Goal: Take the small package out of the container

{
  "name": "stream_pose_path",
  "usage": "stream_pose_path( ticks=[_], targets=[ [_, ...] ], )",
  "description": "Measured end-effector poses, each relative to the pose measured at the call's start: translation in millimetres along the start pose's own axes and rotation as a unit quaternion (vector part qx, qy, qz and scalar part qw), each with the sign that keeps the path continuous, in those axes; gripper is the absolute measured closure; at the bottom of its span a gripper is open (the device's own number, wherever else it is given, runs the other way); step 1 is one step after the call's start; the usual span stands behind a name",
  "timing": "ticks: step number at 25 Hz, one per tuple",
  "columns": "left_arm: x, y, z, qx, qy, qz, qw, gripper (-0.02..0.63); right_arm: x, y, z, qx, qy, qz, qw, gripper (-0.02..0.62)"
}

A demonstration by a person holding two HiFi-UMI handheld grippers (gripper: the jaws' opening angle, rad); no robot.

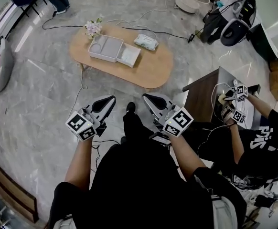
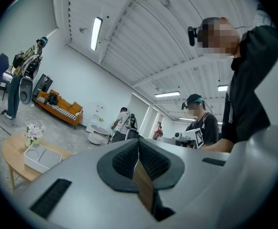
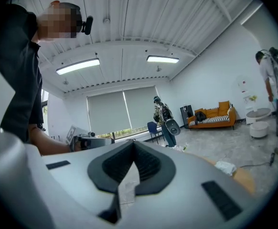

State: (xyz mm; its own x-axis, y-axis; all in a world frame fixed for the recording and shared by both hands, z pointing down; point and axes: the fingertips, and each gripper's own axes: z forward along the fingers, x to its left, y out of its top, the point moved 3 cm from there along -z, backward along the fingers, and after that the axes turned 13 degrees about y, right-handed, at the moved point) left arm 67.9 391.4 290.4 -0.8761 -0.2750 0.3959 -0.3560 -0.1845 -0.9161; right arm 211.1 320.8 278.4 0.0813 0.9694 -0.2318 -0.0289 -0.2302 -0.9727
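We stand well back from the table point(image 1: 151, 69), with the left tongs point(image 1: 108, 101) and right tongs point(image 1: 149, 99) both closed on nothing. The small package point(image 1: 146, 42) lies on the table beside the open container point(image 1: 102, 57) (apparently already out), so little seems left to do.

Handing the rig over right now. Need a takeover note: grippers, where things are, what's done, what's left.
Left gripper: fingers shut, empty, held close to the body, short of the table.
Right gripper: same.
Container: on the table beside the flowers.
Small package: on the tabletop, right of the container, apart from it.
Done: if that is the package meant, it is out.
Left: the container's contents are too small to tell from here; check.
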Motion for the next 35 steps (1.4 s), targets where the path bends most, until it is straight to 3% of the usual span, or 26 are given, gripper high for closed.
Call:
stream_pose_path(
  ticks=[14,23,35],
  targets=[
    [116,47,158,0.041,0.01,-0.009,0.9991,0.589,-195,20,49,0.007,0.011,0.034,0.999,0.584],
    [166,62,215,0.071,0.012,-0.008,0.9974,0.589,-279,16,66,0.017,-0.01,0.059,0.998,0.584],
    [280,54,292,0.148,-0.059,-0.007,0.9872,0.589,-379,-35,128,0.042,-0.088,0.134,0.986,0.581]
  ],
)
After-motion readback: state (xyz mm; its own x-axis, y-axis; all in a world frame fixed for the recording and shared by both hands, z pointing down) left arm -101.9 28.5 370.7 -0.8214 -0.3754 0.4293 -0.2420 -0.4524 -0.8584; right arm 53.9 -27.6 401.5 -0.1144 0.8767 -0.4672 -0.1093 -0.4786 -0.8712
